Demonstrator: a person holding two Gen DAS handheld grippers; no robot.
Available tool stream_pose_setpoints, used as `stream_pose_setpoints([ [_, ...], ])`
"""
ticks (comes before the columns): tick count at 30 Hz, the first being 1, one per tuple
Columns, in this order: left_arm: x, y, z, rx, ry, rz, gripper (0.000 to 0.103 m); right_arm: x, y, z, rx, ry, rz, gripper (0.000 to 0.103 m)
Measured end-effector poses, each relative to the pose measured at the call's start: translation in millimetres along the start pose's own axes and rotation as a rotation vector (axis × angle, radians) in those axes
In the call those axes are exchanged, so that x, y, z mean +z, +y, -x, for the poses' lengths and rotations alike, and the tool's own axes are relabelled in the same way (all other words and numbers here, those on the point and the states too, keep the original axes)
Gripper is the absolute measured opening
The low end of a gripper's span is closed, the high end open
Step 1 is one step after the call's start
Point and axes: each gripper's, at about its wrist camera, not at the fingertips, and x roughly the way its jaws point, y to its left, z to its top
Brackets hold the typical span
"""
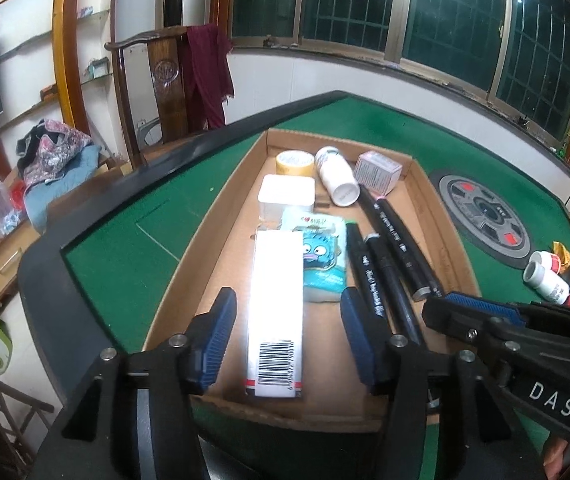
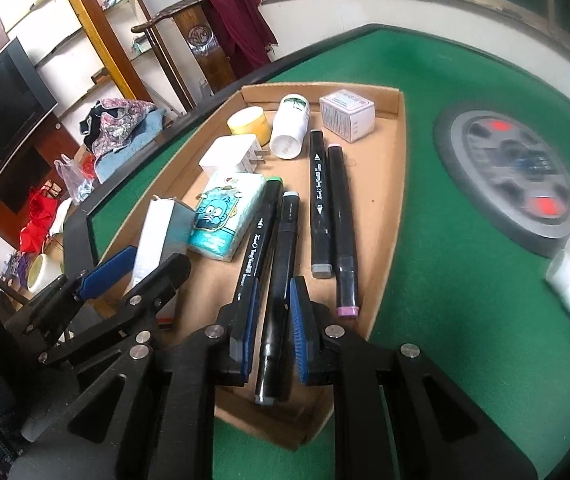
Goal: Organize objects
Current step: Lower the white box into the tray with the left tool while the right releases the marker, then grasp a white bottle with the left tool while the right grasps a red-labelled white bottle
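White box point(image 1: 275, 312) | left fingers point(image 1: 221, 320) apart, clear of it | right fingers point(image 2: 299, 336) seemingly closed, empty

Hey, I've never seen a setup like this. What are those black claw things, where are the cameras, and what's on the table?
A person holds two hand-held grippers, each with a fisheye camera looking along its jaws. The left gripper has its jaws open around a long white box in a cardboard tray on the green table. The right gripper has its jaws shut over the black markers; whether one is gripped is unclear. The tray also holds a tissue pack, a bottle, tape and a small box.
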Motion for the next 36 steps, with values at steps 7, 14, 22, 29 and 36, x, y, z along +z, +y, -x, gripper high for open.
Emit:
stream_pose_setpoints([
  [7, 4, -4, 16, -0.02, -0.019, 0.01, 0.053, -10, -13, 28, 0.029, -0.035, -0.026, 0.013],
  [14, 3, -23, 28, -0.06, -0.021, 0.024, 0.053, -24, -47, 57, 0.041, -0.067, -0.086, 0.013],
  [22, 1, -77, 56, -0.2, -0.032, -0.051, 0.053, -27, -141, 94, 0.037, -0.12, -0.263, 0.014],
  [29, -11, -123, 44, -0.296, 0.044, -0.126, 0.053, -28, -241, 92, -0.026, -0.137, -0.467, 0.016],
  [36, -13, -145, 28, -0.355, 0.114, -0.133, 0.053, -29, -245, 69, 0.115, -0.083, -0.512, 0.021],
])
